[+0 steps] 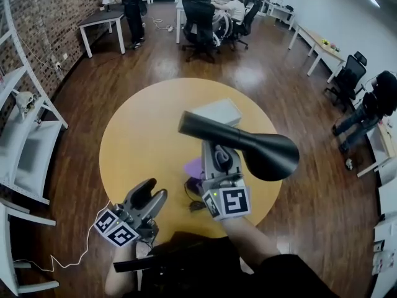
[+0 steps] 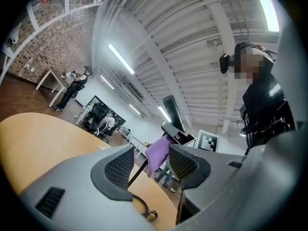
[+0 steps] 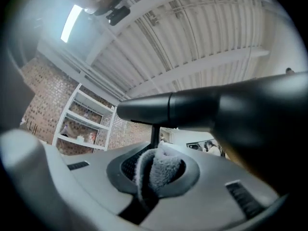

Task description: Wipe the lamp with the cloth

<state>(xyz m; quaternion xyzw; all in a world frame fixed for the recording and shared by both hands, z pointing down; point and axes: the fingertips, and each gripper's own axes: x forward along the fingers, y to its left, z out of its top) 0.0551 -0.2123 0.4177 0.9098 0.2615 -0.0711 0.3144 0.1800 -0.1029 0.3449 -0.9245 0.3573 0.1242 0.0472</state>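
Observation:
A black lamp with a cone-shaped head and a long arm hangs over the round yellow table. My right gripper sits just under the lamp's arm, shut on a folded purple cloth. In the right gripper view the cloth is bunched between the pads, right below the lamp. My left gripper is open and holds nothing, low at the table's near left edge. In the left gripper view the cloth and the lamp show beyond its open gripper.
A grey box lies on the table behind the lamp. A black cable coils on the table by the lamp's foot. White shelves stand at the left; desks, chairs and people are further back in the room.

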